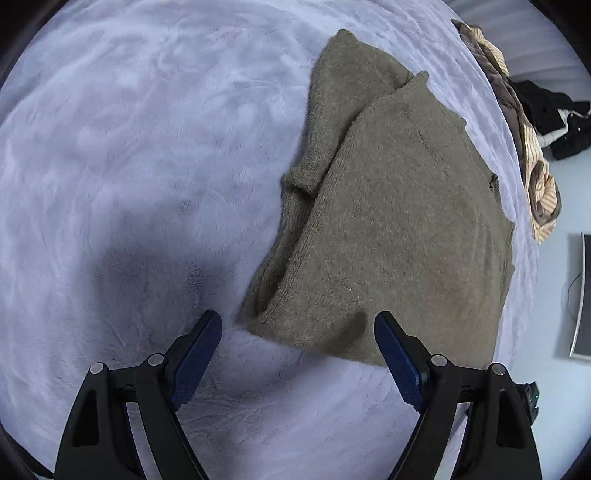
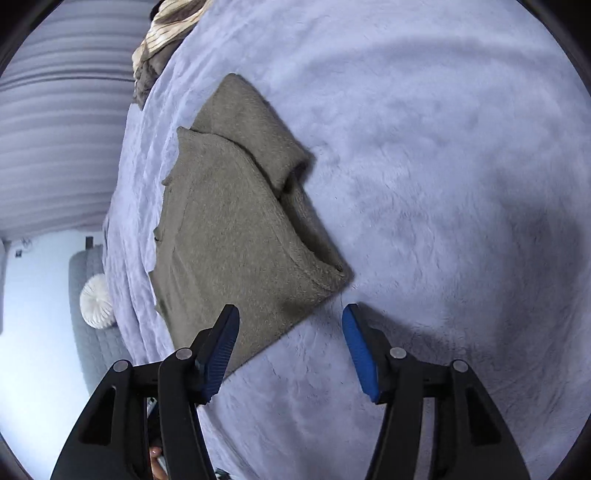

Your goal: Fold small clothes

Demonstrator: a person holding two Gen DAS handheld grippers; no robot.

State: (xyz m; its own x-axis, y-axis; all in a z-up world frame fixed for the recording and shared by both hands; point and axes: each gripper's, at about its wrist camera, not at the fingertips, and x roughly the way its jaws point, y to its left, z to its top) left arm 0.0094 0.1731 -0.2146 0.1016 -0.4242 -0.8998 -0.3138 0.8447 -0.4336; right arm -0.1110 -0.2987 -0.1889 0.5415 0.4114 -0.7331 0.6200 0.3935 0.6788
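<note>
The left tongs [image 1: 297, 325] stand wide apart over the pale lilac plush blanket [image 1: 129, 147], gripping nothing, with the folded olive-brown knitted sweater [image 1: 388, 221] lying flat just ahead. The right tongs [image 2: 290, 319] also gape empty, their left finger above the sweater's near edge. A striped tan-and-brown garment [image 1: 535, 184] lies bunched at the blanket's far edge.

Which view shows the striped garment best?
Left wrist: the striped garment runs along the blanket's far edge, folds visible. Right wrist shows only a bunched piece at the top rim.
</note>
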